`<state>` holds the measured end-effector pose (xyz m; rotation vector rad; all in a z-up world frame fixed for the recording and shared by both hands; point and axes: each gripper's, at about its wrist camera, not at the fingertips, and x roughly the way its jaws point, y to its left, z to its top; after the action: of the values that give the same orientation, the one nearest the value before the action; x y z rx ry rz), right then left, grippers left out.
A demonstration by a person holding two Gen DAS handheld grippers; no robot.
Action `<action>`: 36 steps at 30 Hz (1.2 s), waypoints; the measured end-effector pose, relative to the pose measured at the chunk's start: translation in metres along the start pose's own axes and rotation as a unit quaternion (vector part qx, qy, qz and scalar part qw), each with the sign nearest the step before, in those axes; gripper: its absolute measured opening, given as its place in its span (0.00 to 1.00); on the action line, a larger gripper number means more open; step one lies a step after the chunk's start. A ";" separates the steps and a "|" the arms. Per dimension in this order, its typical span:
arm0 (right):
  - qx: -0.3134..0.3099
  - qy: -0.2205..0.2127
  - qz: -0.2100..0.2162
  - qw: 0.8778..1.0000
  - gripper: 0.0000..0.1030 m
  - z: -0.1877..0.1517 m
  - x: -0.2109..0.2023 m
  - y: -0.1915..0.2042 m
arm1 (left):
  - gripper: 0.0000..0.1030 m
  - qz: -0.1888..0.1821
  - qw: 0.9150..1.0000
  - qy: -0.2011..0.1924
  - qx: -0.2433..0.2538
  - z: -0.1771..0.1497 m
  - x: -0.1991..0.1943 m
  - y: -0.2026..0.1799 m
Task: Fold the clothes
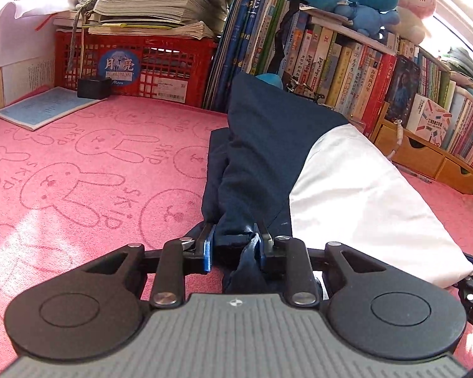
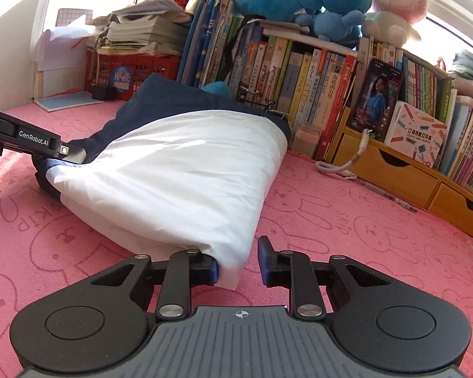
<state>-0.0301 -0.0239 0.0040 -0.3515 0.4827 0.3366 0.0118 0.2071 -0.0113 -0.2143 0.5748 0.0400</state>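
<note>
A navy and white garment (image 1: pixel 362 195) lies folded on the pink rabbit-print mat (image 1: pixel 78 189). In the left wrist view my left gripper (image 1: pixel 235 245) is shut on a bunch of the navy cloth (image 1: pixel 268 145) at the garment's near edge. In the right wrist view my right gripper (image 2: pixel 239 264) stands open around the near corner of the white cloth (image 2: pixel 179 170). That corner rests against the left pad, and a gap shows before the right pad (image 2: pixel 265 258). The left gripper's finger (image 2: pixel 72 154) shows at the garment's left end.
Behind the garment stand a red crate (image 1: pixel 148 69) topped with paper stacks, a row of books (image 1: pixel 331 63) and wooden drawers (image 2: pixel 394 170). A booklet (image 1: pixel 47 107) lies at the back left. A phone (image 2: pixel 378 97), a coiled cable (image 2: pixel 347 163) and a pen (image 2: pixel 391 197) sit at the right.
</note>
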 end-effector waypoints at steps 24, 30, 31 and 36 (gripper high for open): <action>-0.051 0.011 -0.140 0.989 0.17 -0.103 -0.155 -0.034 | 0.23 -0.141 0.984 0.043 0.103 -0.050 -0.053 -0.093; 0.028 0.029 -0.101 0.994 0.29 -0.120 -0.140 -0.060 | 0.38 -0.106 0.985 0.036 0.130 -0.055 -0.056 -0.087; 0.038 0.031 -0.097 0.994 0.32 -0.121 -0.139 -0.064 | 0.42 -0.084 0.987 0.031 0.130 -0.057 -0.055 -0.082; 0.101 0.044 -0.065 0.992 0.32 -0.123 -0.142 -0.080 | 0.36 -0.028 0.990 0.019 0.140 -0.057 -0.058 -0.069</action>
<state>-0.1649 -0.1771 -0.0069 -0.1994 0.5725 0.1449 -0.0605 0.1291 -0.0133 0.0432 0.6055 -0.0985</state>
